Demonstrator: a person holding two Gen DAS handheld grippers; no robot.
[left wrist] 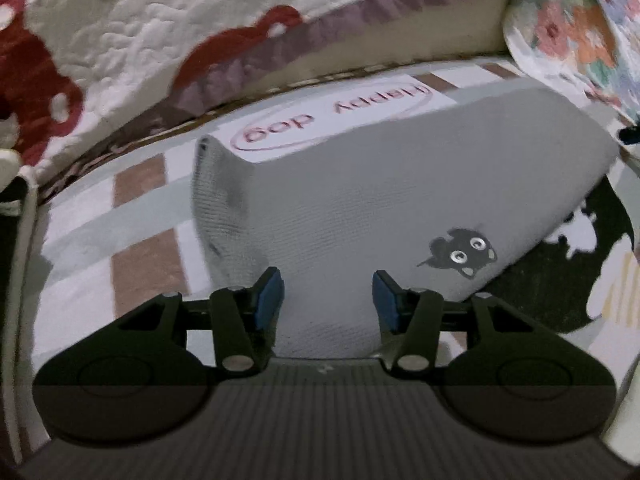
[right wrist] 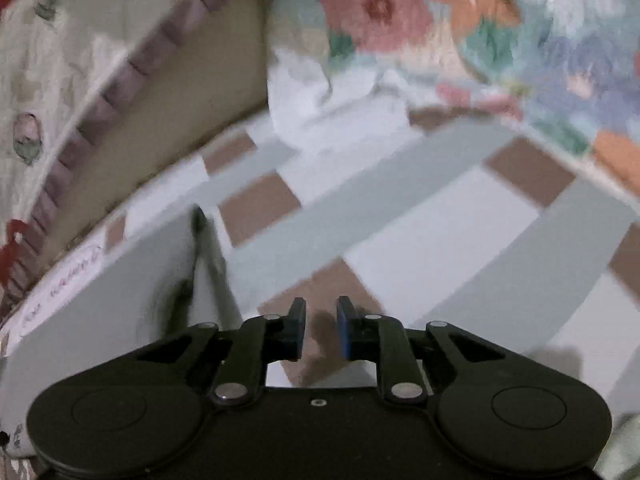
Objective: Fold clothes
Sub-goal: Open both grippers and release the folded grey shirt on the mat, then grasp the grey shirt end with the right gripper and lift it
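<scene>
Checked mat (left wrist: pixel 144 224) in white, grey-green and brown squares, spread flat beneath everything; printed on it upside down inside a pink oval, "Happy dog" (left wrist: pixel 332 118). Quilted cream bedspread (left wrist: pixel 132 40) with red shapes and a purple ruffled hem, hanging beside the mat's far edge. Floral fabric (right wrist: pixel 460 28) in pink, orange, blue and green, bunched at the mat's far right corner, with crumpled white cloth (right wrist: pixel 332 104) just below it. Grey knit garment (left wrist: pixel 400 196), folded into a smooth oblong, lying flat on the mat and covering part of the oval's lower edge; ribbed edge turned up at its left end. Black patch with white shapes (left wrist: pixel 592 236) on the mat, partly under the garment's right end. Small dark cartoon cat face (left wrist: pixel 466 252) with two round eyes, printed near the garment's near right edge. Left gripper (left wrist: pixel 328 300) low over the garment's near edge, blue-padded jaws spread wide, cloth showing between them, nothing clamped. Right gripper (right wrist: pixel 321 328) over bare mat just right of the garment, jaws drawn close with a narrow gap, empty; brown square and shadow visible between the pads.
</scene>
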